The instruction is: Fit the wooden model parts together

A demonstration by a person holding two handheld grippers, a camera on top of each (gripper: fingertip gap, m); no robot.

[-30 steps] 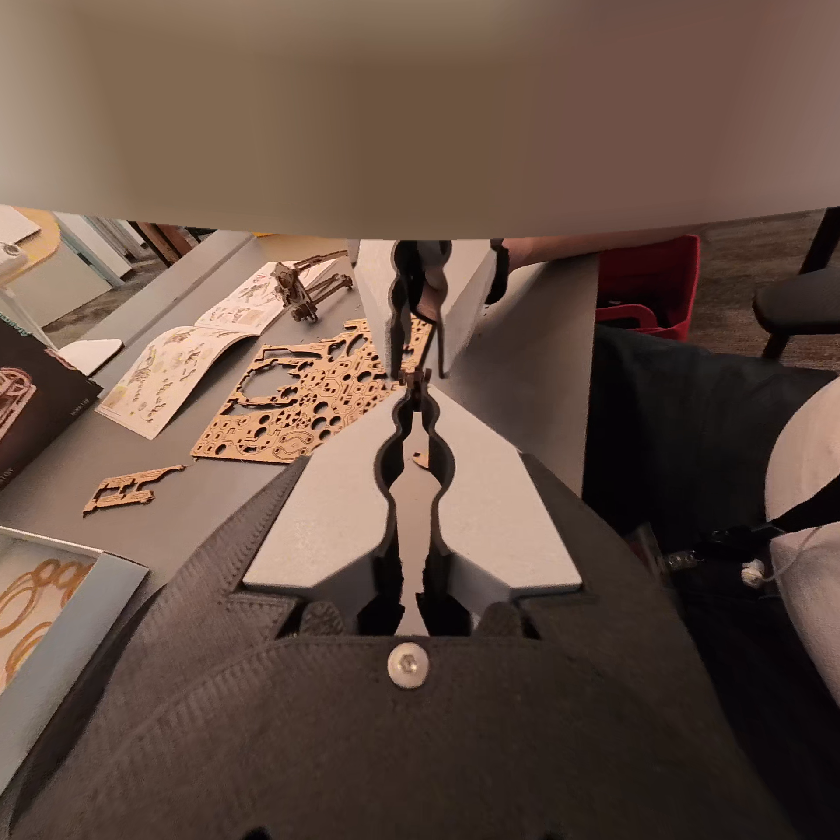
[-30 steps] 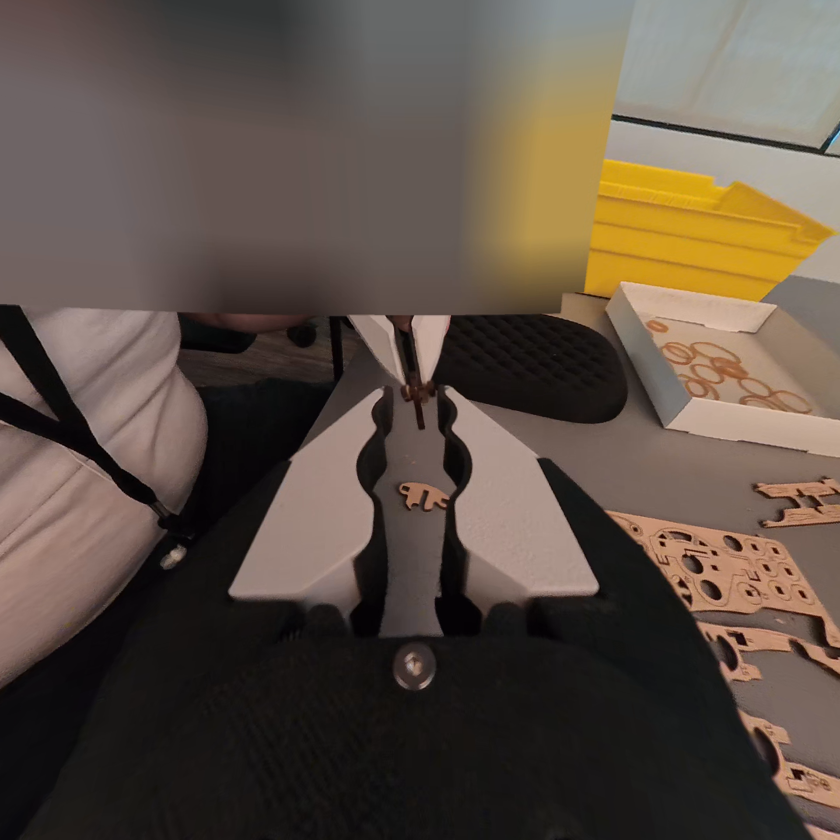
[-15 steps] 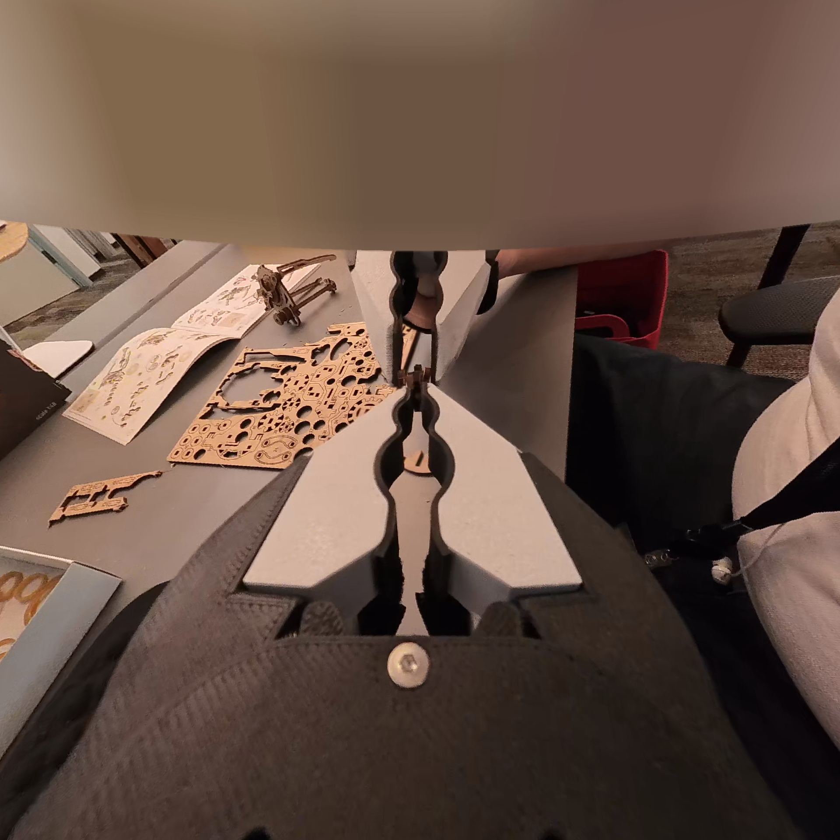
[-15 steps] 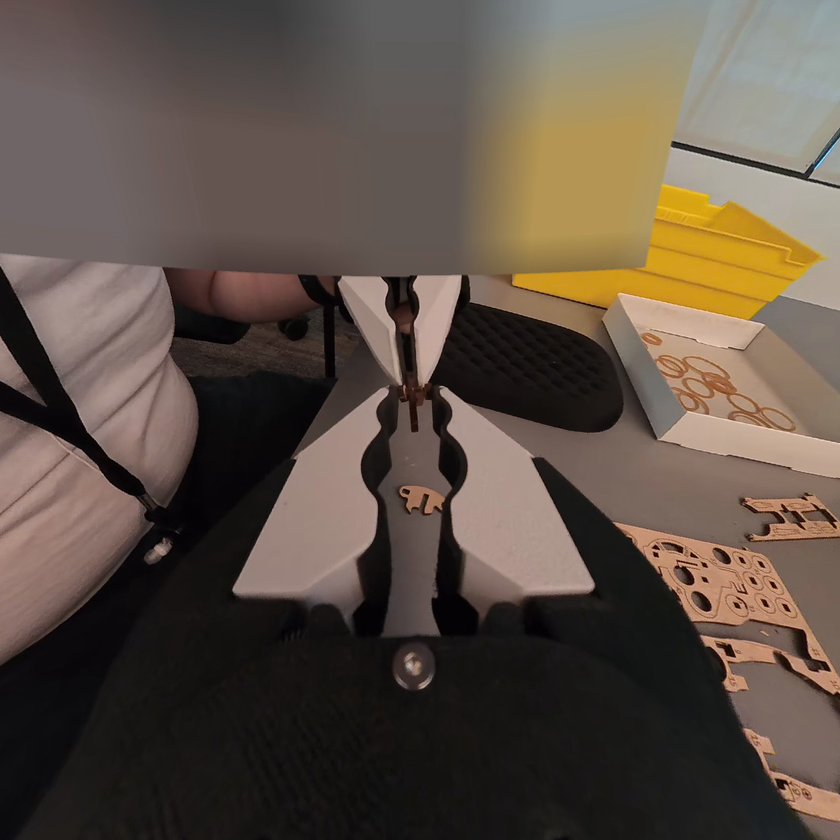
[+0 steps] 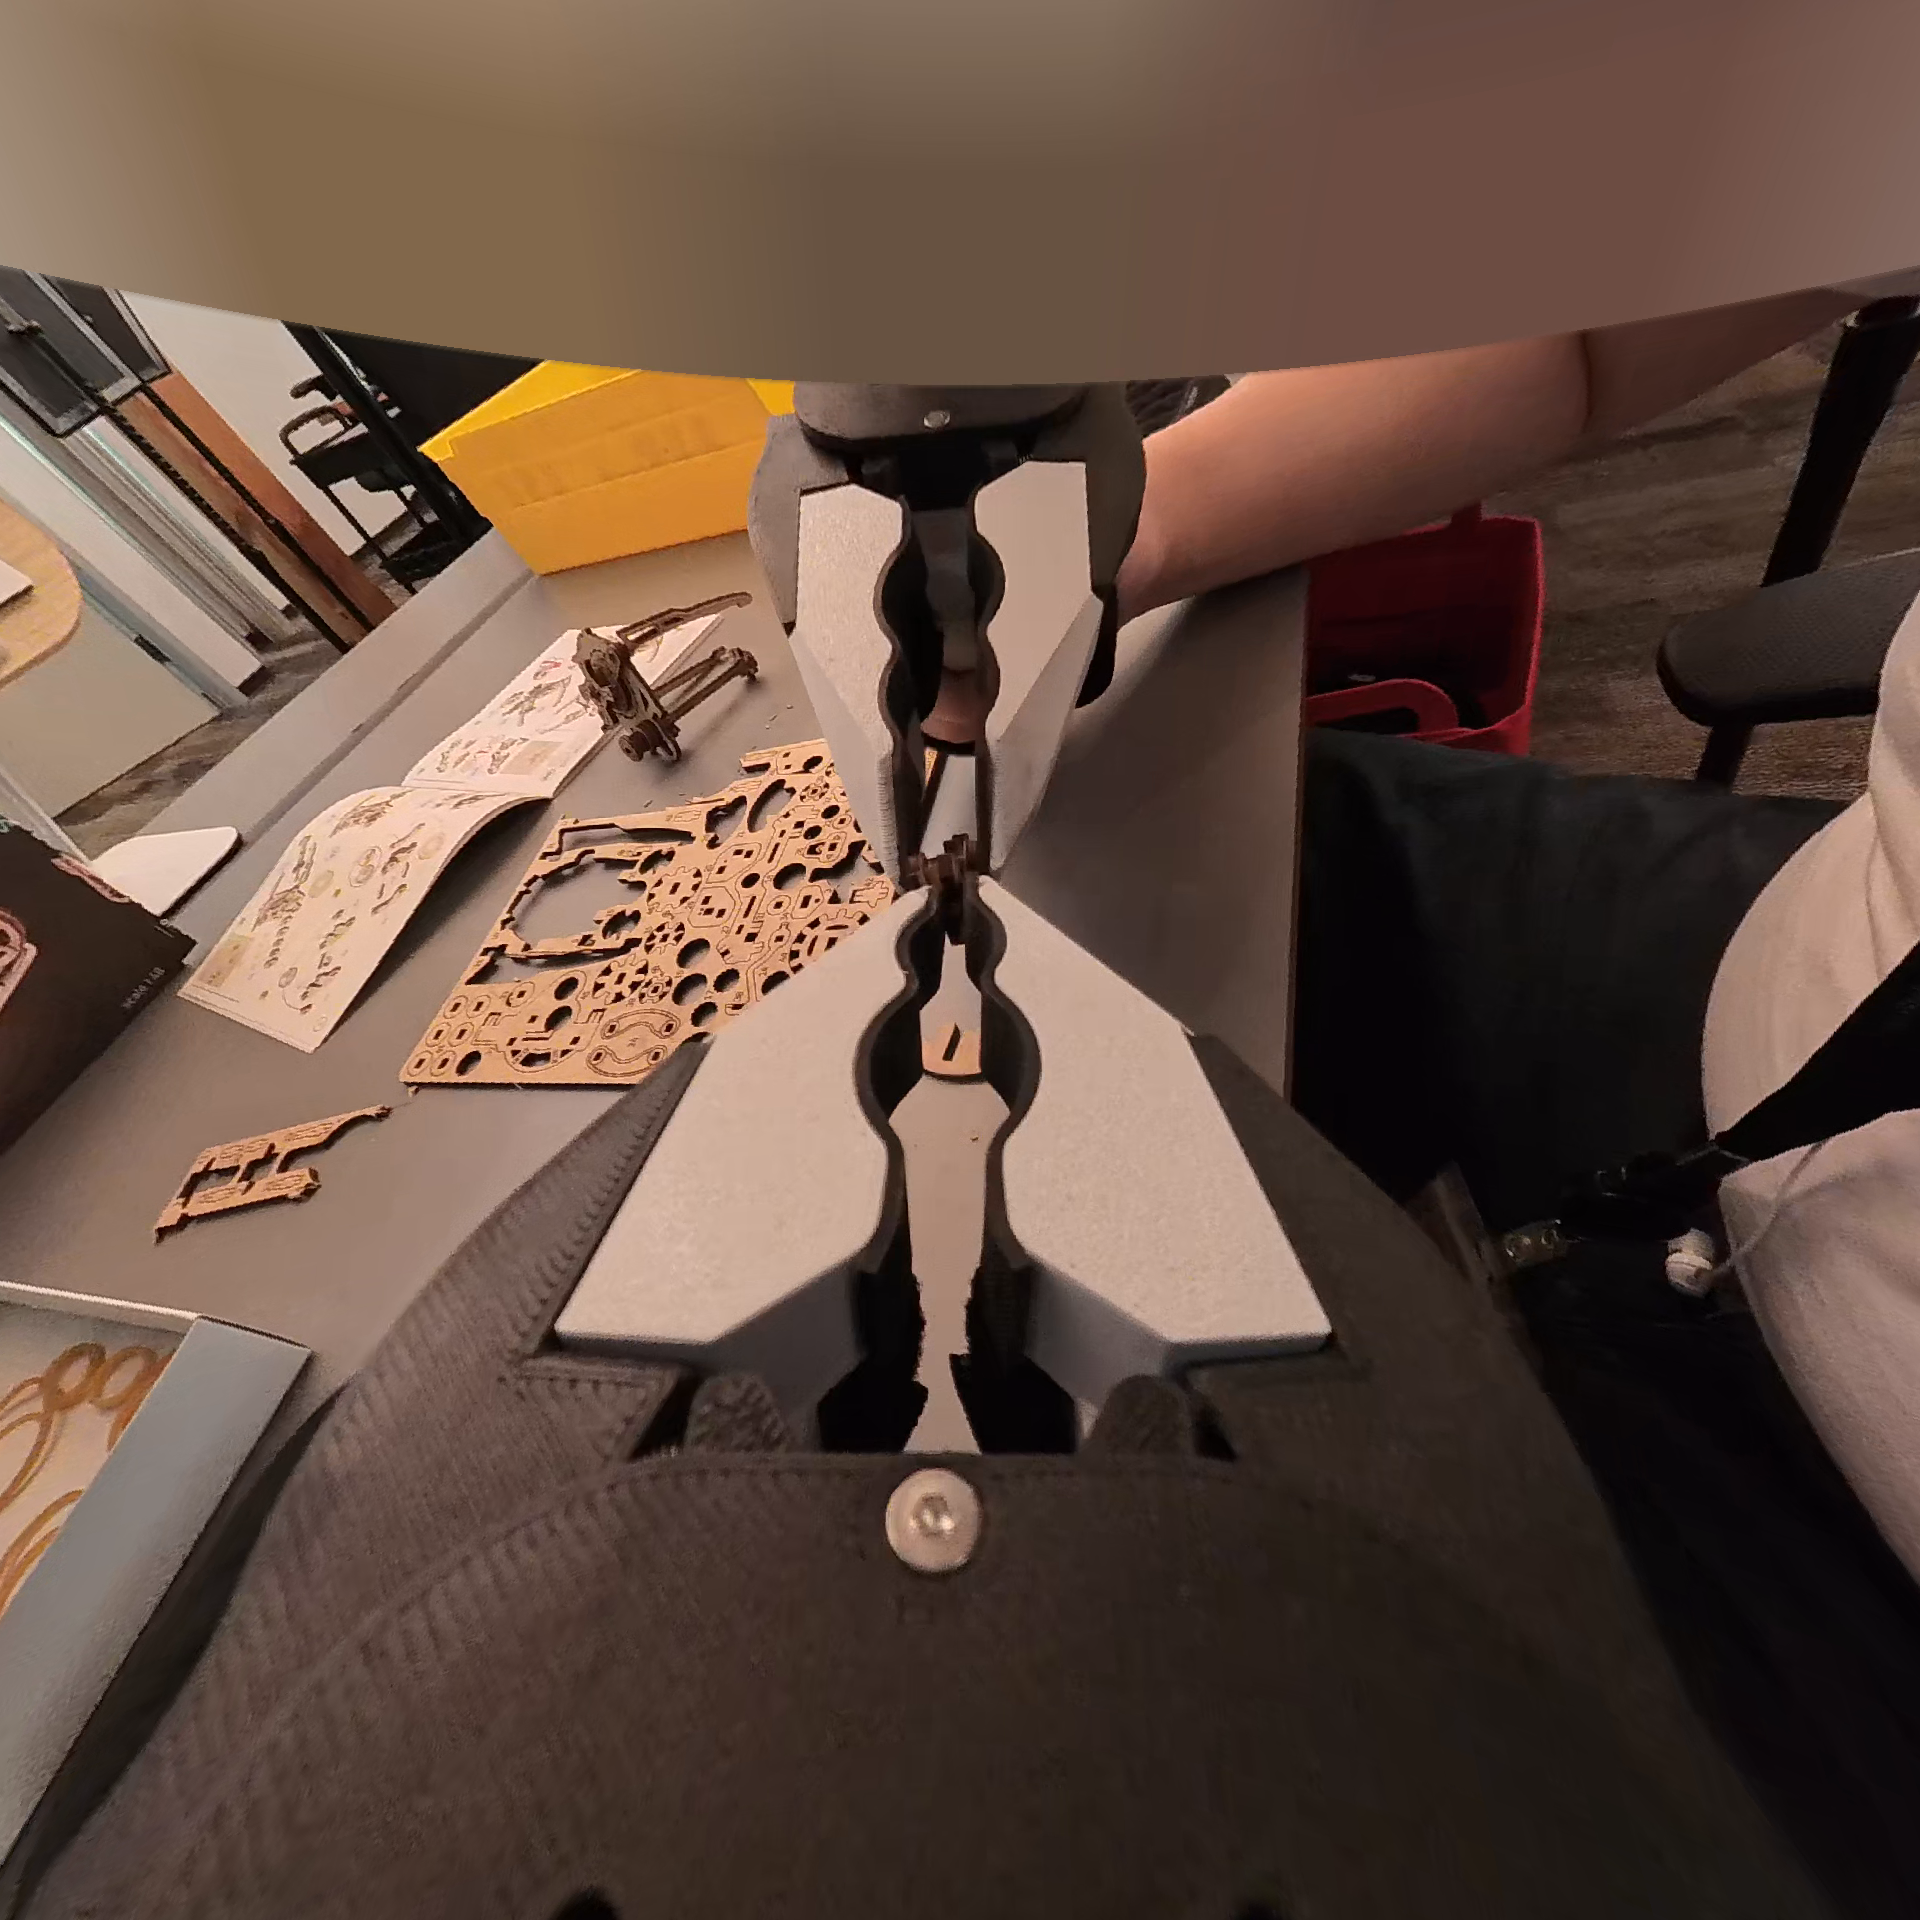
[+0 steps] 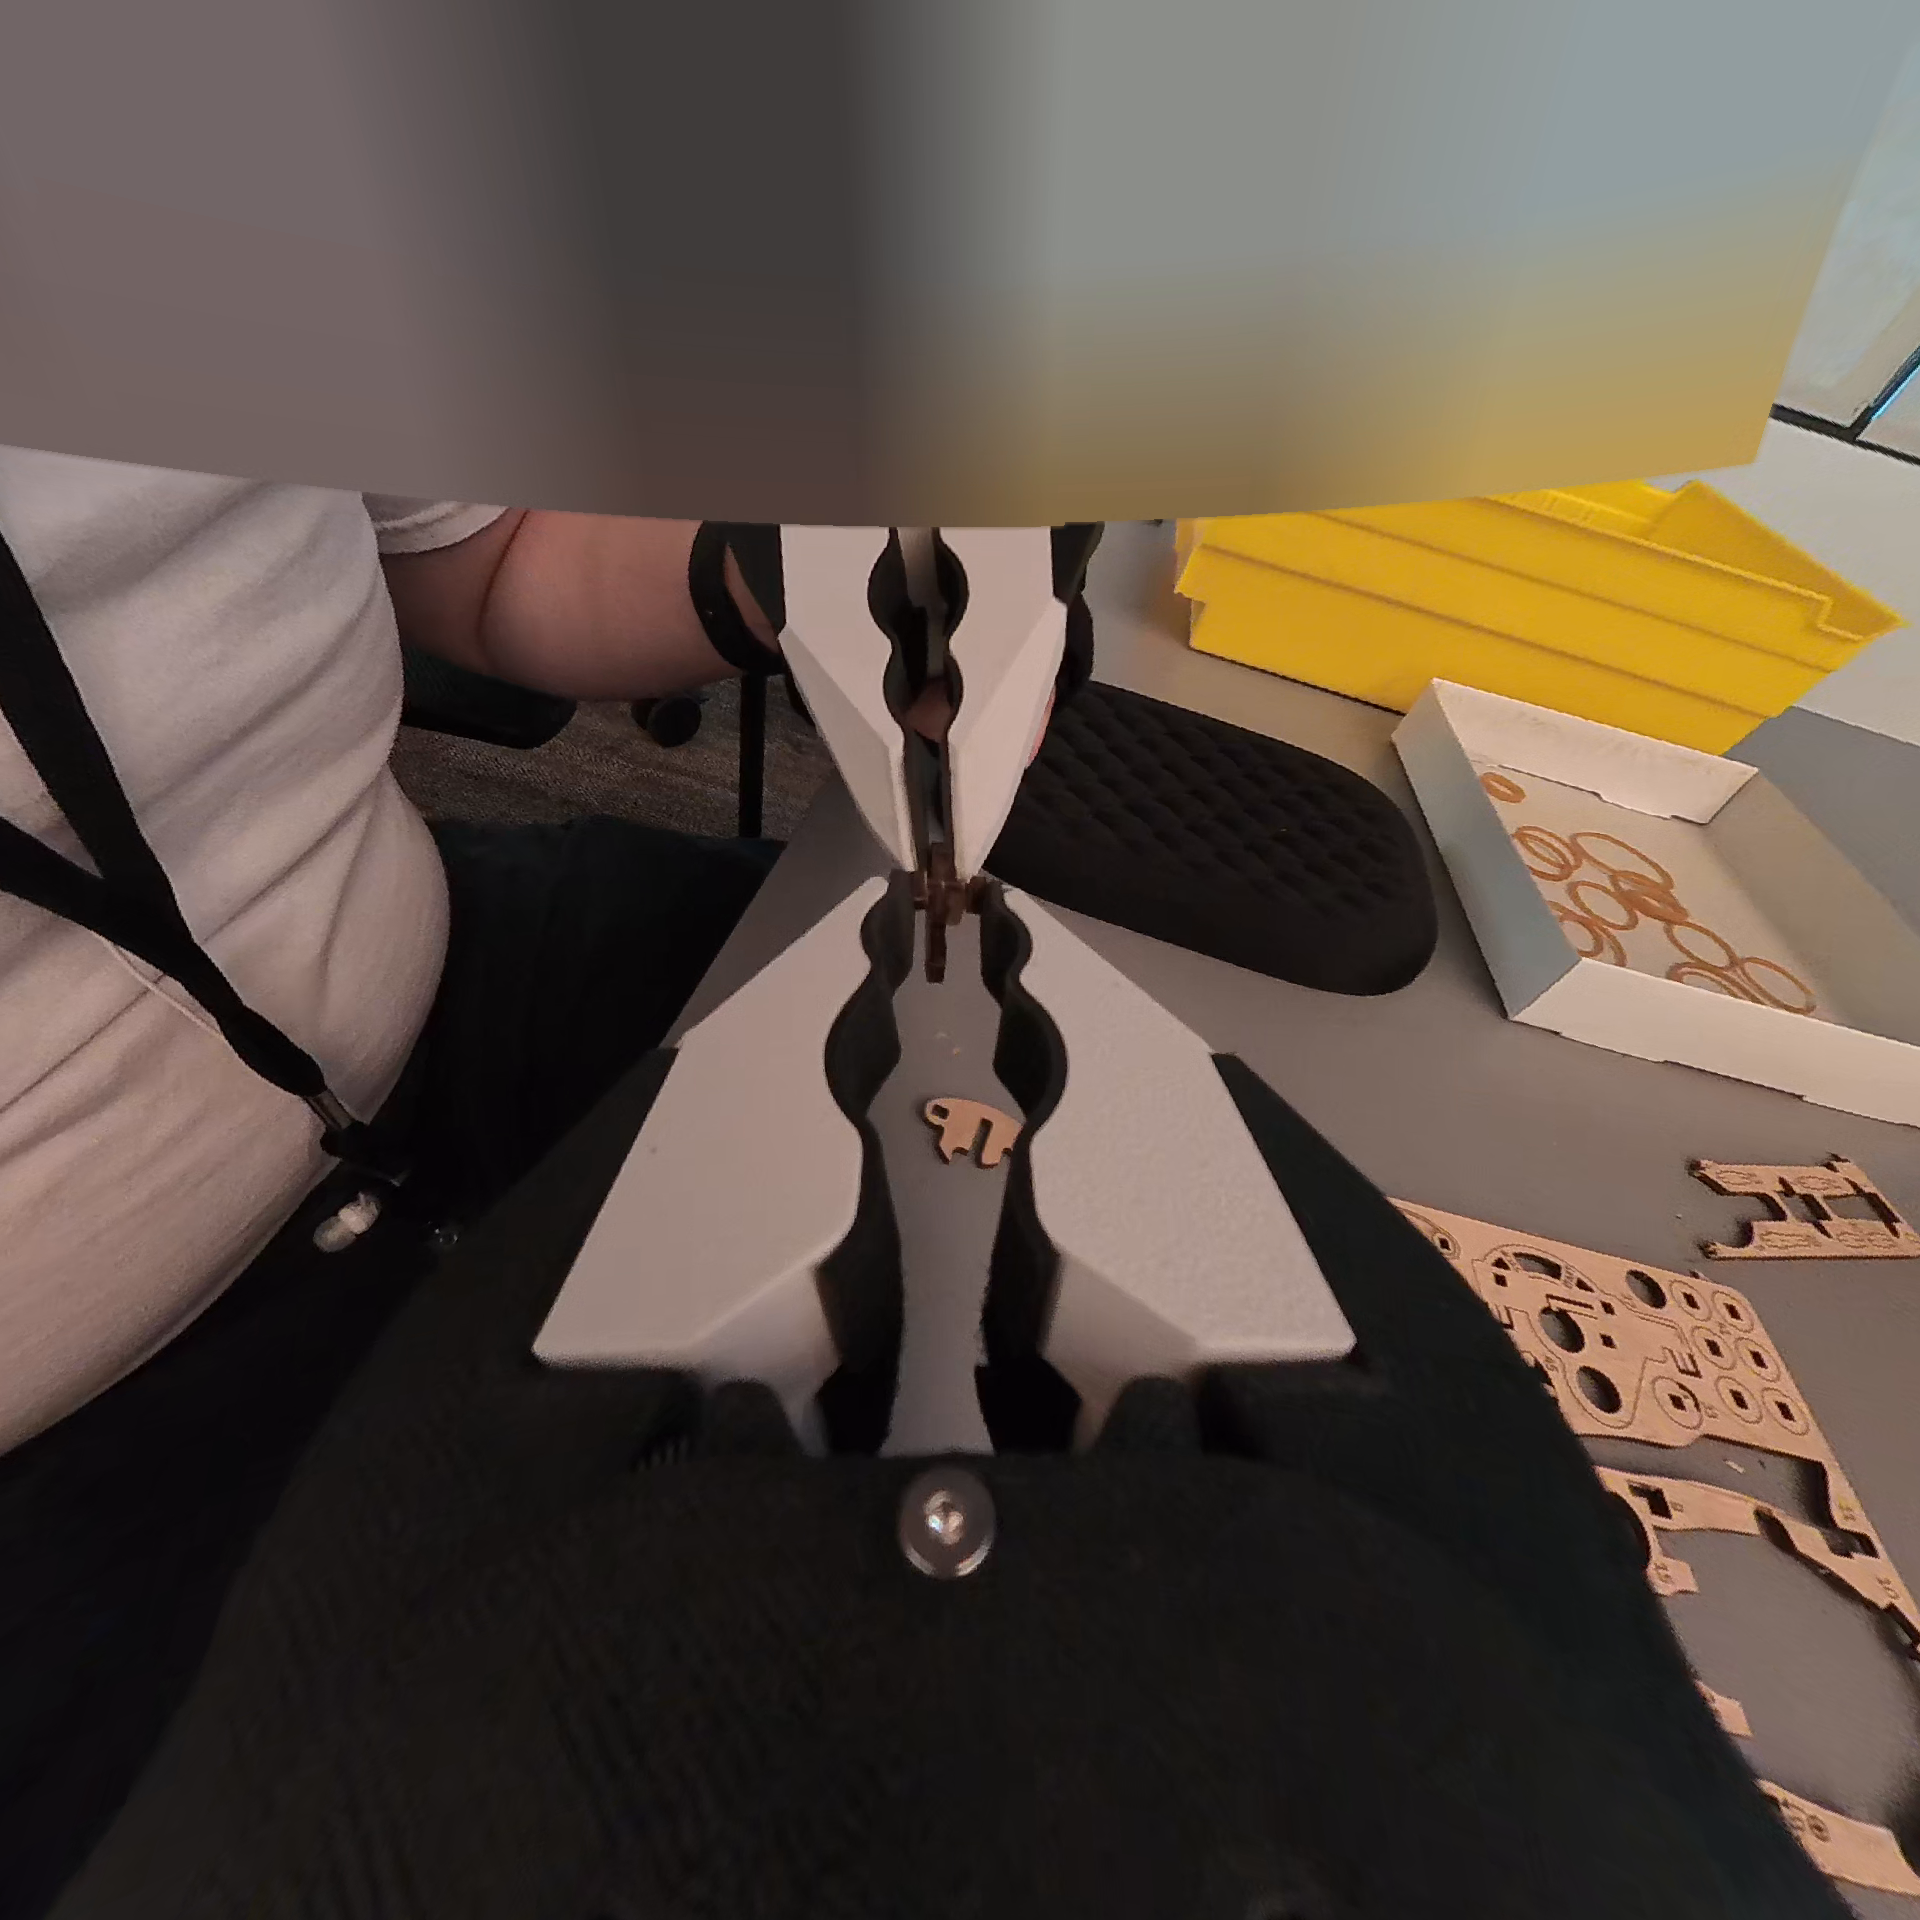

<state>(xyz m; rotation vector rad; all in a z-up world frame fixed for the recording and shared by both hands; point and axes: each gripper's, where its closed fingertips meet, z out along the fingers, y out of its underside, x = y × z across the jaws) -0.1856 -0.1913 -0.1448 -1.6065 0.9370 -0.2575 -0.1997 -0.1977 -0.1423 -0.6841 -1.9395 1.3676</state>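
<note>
Left gripper (image 5: 943, 902) and right gripper (image 6: 943, 894) are meeting tip to tip above the table (image 6: 1351, 1122), jaws pinching narrow on small dark parts (image 5: 945, 875). Parts are touching; seating cannot be judged. Loose piece (image 6: 971, 1130), sheet (image 5: 665, 935) and half-built model (image 5: 649, 691) are waiting.

Print on the open instruction booklet (image 5: 353, 914) and dark box (image 5: 62, 966), none of it legible
</note>
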